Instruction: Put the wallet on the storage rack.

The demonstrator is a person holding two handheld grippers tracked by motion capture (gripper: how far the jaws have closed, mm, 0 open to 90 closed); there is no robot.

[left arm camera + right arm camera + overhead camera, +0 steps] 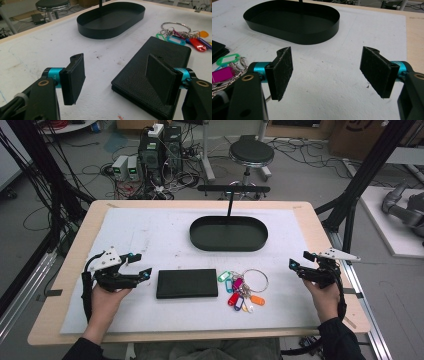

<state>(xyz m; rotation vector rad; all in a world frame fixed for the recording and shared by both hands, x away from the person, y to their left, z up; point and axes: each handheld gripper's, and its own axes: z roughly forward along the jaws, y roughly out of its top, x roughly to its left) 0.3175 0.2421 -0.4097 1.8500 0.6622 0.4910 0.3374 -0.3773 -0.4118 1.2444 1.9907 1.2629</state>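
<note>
A flat black leather wallet (187, 283) lies near the table's front middle, with a ring of coloured key tags (241, 289) just right of it. Behind them stands a black oval tray (228, 234) with an upright T-shaped stand. My left gripper (134, 266) is open, held just left of the wallet (150, 72), whose near corner lies under its right-hand pad (160, 77). My right gripper (301, 264) is open too, held right of the key tags (227, 67), with bare white mat between its pads. The tray (292, 21) lies ahead of it.
A white mat (150, 235) covers most of the wooden tabletop (75, 250). Beyond the far edge are a round black stool (251, 154), boxes of electronics (160, 150) and many floor cables. Black frame posts (370, 170) rise at both sides.
</note>
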